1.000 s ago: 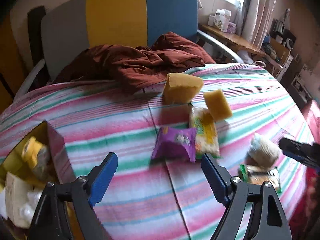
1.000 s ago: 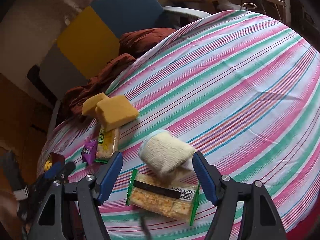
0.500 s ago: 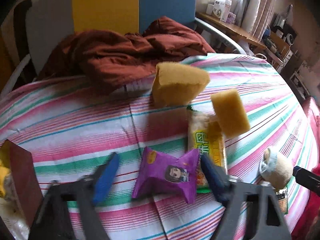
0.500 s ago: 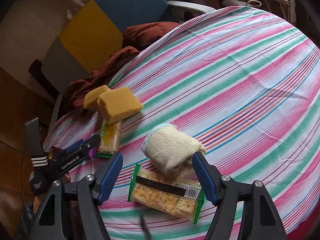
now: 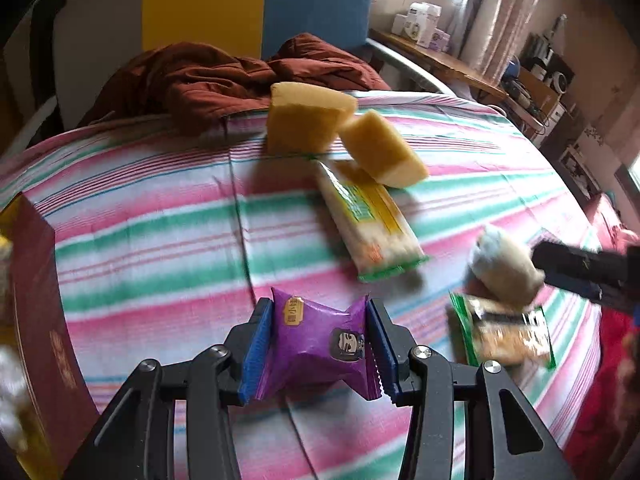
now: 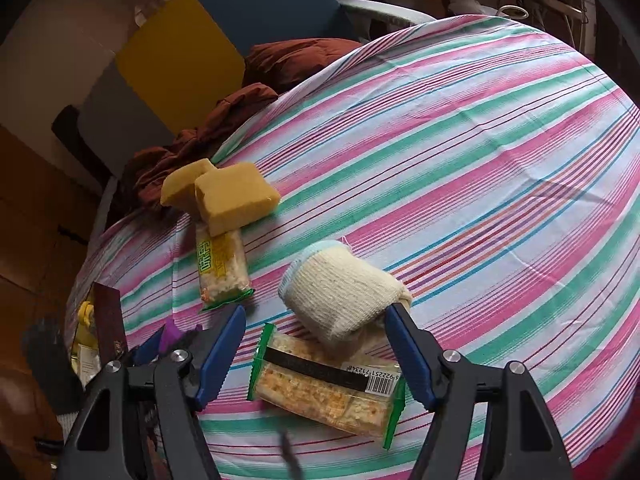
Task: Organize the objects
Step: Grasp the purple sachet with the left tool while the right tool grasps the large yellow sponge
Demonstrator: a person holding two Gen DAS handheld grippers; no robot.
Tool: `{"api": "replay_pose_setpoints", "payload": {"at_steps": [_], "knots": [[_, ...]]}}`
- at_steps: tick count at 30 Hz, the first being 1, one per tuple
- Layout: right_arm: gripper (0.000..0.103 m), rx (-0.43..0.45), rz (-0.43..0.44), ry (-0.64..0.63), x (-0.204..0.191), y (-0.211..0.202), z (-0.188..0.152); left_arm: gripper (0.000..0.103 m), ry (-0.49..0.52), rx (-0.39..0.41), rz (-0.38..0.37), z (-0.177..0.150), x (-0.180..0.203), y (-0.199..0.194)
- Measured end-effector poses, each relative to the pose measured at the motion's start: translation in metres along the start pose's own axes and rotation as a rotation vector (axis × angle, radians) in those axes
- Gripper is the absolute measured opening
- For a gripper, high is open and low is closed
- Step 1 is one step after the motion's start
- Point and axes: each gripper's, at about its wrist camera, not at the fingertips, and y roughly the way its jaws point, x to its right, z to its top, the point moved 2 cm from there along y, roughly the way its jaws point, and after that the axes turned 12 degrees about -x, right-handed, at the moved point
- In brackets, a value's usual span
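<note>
A purple snack packet (image 5: 316,344) lies on the striped cloth (image 5: 140,240) between the blue pads of my left gripper (image 5: 320,312). The jaws are closing and both pads press its sides, pinching it at the middle. In the right wrist view, my right gripper (image 6: 315,312) stands open and holds nothing. It hangs over a rolled cream cloth (image 6: 340,292) that rests on a green-edged cracker packet (image 6: 324,388). A yellow-green snack packet (image 5: 368,220) and two yellow sponges (image 5: 308,120) lie farther back.
A dark red box (image 5: 40,300) holding several items stands open at the left edge of the cloth. A rust-brown jacket (image 5: 224,76) is heaped at the far side in front of a grey, yellow and blue chair back (image 5: 312,8). A shelf with clutter stands far right.
My left gripper moved forward and down to the purple packet, and its jaws narrowed from wide apart until they pinch it. The right gripper stayed open over the rolled cloth.
</note>
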Motion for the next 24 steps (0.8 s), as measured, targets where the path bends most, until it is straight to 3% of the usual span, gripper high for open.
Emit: {"api": "replay_pose_setpoints", "payload": {"at_steps": [6,14,20,24], "knots": [[0.081,-0.017,-0.002,-0.079,-0.021,-0.001,0.016,0.048,0.001,0.016,-0.014,-0.01,0.002,0.002],[0.085,0.012,0.001,-0.236,-0.065,0.015,0.073,0.047,-0.008,0.031,-0.025,-0.012,0.004,0.007],[0.085,-0.011,-0.047,-0.352,-0.094,0.05,0.1,0.046,0.009,0.043,-0.009,-0.016,0.006,0.008],[0.085,-0.047,-0.037,-0.355,-0.092,0.079,0.111,0.046,0.006,0.051,-0.027,-0.017,0.005,0.008]]}}
